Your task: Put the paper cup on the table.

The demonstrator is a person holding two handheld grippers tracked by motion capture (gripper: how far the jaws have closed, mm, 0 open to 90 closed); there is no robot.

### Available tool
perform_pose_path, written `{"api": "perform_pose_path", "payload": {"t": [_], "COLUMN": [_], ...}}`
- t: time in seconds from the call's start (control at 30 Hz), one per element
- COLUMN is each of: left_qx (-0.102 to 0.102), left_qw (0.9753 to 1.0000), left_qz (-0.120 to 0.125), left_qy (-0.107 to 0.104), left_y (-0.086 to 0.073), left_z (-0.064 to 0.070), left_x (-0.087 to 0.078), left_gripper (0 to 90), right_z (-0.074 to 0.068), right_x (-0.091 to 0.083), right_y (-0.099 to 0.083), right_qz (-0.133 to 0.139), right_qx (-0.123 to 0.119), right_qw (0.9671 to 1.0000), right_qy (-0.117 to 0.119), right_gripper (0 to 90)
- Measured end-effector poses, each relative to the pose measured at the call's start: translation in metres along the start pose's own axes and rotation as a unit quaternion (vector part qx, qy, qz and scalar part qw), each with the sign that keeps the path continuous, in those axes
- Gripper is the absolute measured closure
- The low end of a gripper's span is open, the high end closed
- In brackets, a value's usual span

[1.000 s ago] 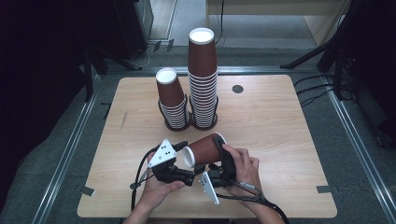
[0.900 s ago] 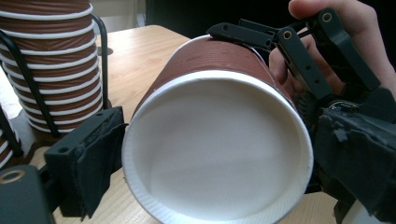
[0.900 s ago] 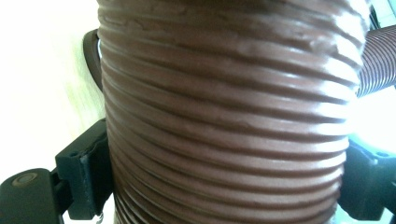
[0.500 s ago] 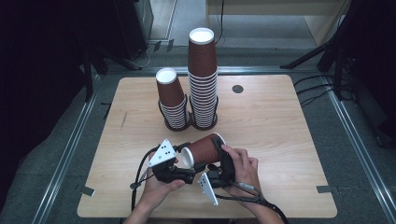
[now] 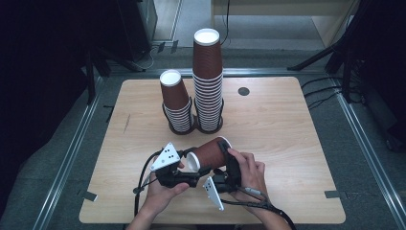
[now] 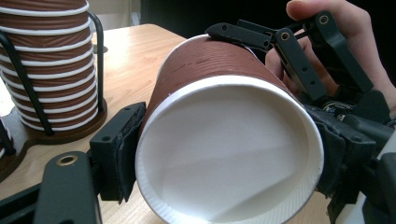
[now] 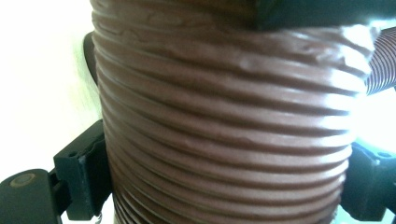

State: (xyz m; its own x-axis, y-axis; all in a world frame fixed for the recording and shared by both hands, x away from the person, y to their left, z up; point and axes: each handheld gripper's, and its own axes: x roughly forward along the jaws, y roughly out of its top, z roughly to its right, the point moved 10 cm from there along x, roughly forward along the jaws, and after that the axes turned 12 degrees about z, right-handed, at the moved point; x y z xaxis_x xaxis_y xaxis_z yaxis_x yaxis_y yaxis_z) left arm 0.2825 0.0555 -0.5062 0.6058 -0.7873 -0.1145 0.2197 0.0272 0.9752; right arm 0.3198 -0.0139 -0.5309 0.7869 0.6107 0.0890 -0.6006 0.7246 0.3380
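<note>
A brown ribbed paper cup lies on its side just above the table's front middle, held between both grippers. Its white mouth faces my left gripper's camera. My left gripper is shut on the cup near the rim, one pad pressed to its side. My right gripper is shut on the cup's ribbed body, with a jaw on each side. In the left gripper view the right gripper's fingers lie along the cup's far side, a hand behind them.
Two stacks of upside-down brown cups stand in black wire holders at the back middle: a short stack and a tall stack. The short stack is close on the left. A small dark disc sits in the wooden table.
</note>
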Motion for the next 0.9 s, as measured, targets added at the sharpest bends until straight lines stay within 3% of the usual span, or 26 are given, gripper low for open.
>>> {"api": "perform_pose_path", "payload": {"t": [0.2,0.3,0.5,0.9], "left_qx": [0.004,0.001,-0.002,0.002], "left_qw": [1.0000,1.0000,1.0000,0.9999], "left_qz": [-0.002,-0.001,0.001,0.008], "left_qy": [0.002,0.002,0.004,0.008], "left_y": [-0.0006,0.0004,0.0023,0.0063], "left_z": [-0.0007,-0.0012,-0.0045,-0.0084], "left_x": [-0.0001,-0.0009,-0.0038,-0.0075], "left_gripper": [22.6,22.8,22.9,23.2], "right_z": [-0.0012,-0.0025,-0.0027,-0.0003], "right_x": [-0.0002,-0.0006,-0.0017,-0.0039], "right_y": [-0.0008,-0.0009,0.0021,0.0010], "right_qz": [-0.004,-0.006,0.005,0.011], "right_qx": [0.008,0.021,0.037,0.029], "right_qw": [0.9999,0.9996,0.9991,0.9993], "right_qy": [0.006,0.016,0.019,0.019], "right_gripper": [6.5,0.0,0.0,0.0]}}
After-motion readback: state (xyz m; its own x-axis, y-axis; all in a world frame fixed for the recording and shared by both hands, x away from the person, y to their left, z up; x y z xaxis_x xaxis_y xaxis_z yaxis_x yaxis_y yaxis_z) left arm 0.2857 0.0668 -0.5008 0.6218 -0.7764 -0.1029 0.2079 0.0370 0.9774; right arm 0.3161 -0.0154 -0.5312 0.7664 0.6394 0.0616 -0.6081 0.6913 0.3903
